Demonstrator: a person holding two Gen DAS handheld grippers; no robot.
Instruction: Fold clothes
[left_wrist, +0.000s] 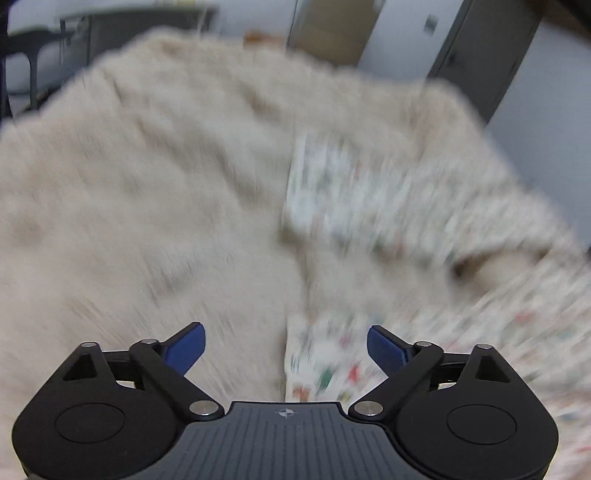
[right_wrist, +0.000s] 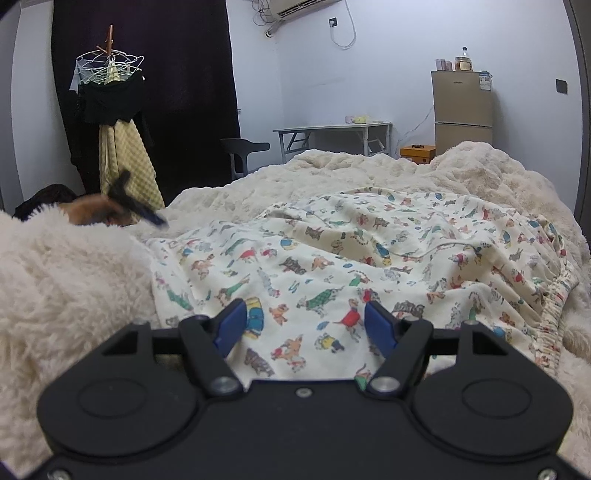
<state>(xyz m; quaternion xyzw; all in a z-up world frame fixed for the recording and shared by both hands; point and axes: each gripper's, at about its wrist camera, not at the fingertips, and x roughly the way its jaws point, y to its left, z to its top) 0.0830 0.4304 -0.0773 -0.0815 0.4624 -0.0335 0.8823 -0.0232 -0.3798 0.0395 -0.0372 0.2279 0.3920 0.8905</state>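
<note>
A cream garment printed with small cartoon animals (right_wrist: 369, 266) lies crumpled on a fluffy cream blanket (right_wrist: 66, 280); an elastic hem runs down its right edge. My right gripper (right_wrist: 304, 325) stands open low over the garment's near edge, its blue pads apart and the print showing between them. The left wrist view is smeared by motion. There my left gripper (left_wrist: 286, 347) is open with nothing between its pads, above the blanket (left_wrist: 147, 206) beside a folded part of the garment (left_wrist: 332, 184). In the right wrist view a blurred hand (right_wrist: 92, 210) shows at the far left.
The blanket rises in a thick ridge at the near left. Beyond the bed stand a white folding table (right_wrist: 332, 129), a dark chair (right_wrist: 243, 147), an orange box (right_wrist: 417, 153) and a small fridge (right_wrist: 463, 110). A clothes rack (right_wrist: 110, 92) stands before a dark curtain.
</note>
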